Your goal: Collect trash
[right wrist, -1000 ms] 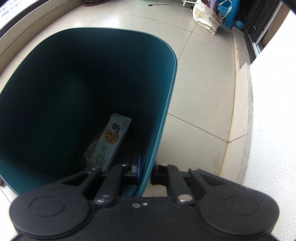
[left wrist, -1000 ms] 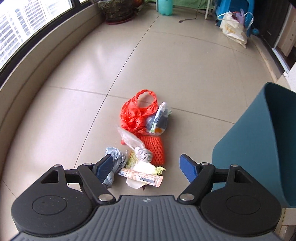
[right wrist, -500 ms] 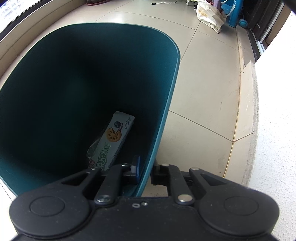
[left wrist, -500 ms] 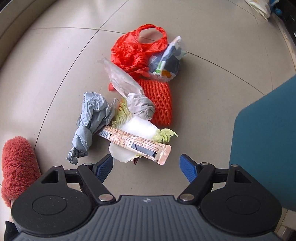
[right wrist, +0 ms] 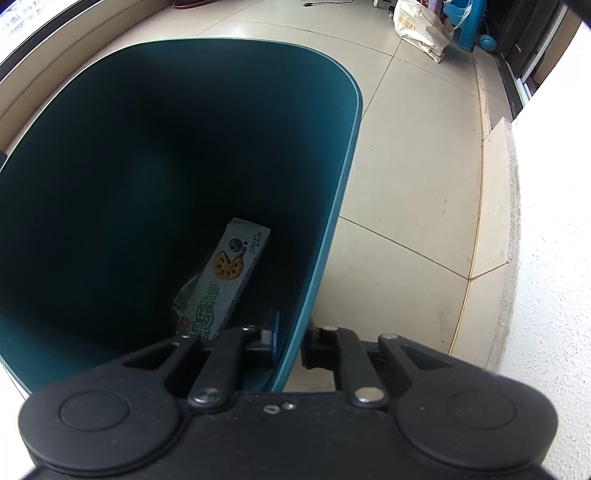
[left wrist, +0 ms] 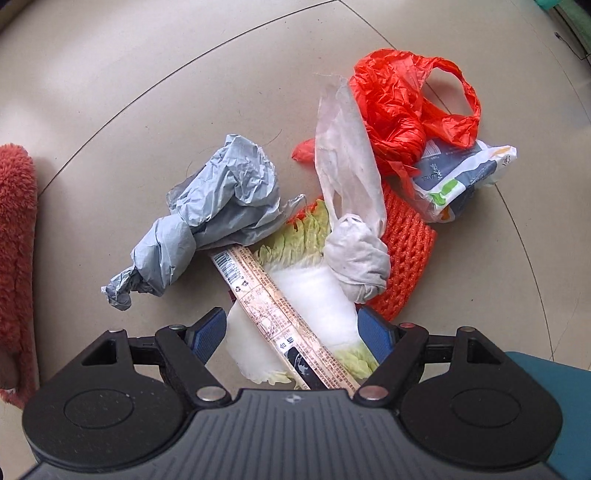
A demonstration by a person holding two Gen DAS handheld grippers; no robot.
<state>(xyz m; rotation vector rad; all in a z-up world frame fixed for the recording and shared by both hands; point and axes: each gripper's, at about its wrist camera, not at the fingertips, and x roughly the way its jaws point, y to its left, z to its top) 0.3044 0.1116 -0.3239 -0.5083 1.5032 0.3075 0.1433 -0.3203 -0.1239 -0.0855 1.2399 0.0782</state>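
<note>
A heap of trash lies on the tiled floor in the left wrist view: a long pink wrapper [left wrist: 273,306] across a cabbage leaf [left wrist: 314,291], a crumpled grey bag [left wrist: 218,210], a knotted white bag [left wrist: 358,251], an orange net [left wrist: 406,251], a red plastic bag [left wrist: 402,107] and a blue-white packet [left wrist: 458,173]. My left gripper [left wrist: 291,328] is open, pointing down, its blue pads either side of the wrapper and leaf without touching. My right gripper [right wrist: 291,339] is shut on the rim of the teal bin [right wrist: 332,206], which holds a biscuit box [right wrist: 229,277].
A red fluffy slipper [left wrist: 14,236] lies at the left edge of the left wrist view. The teal bin's corner [left wrist: 554,380] shows at lower right there. Beside the bin runs a white wall [right wrist: 546,221]; a paper bag [right wrist: 424,29] and blue stool stand far back.
My left gripper has come down and rolled over the trash heap, so the wrapper and leaf now sit between its open pads. The right gripper and bin have not moved.
</note>
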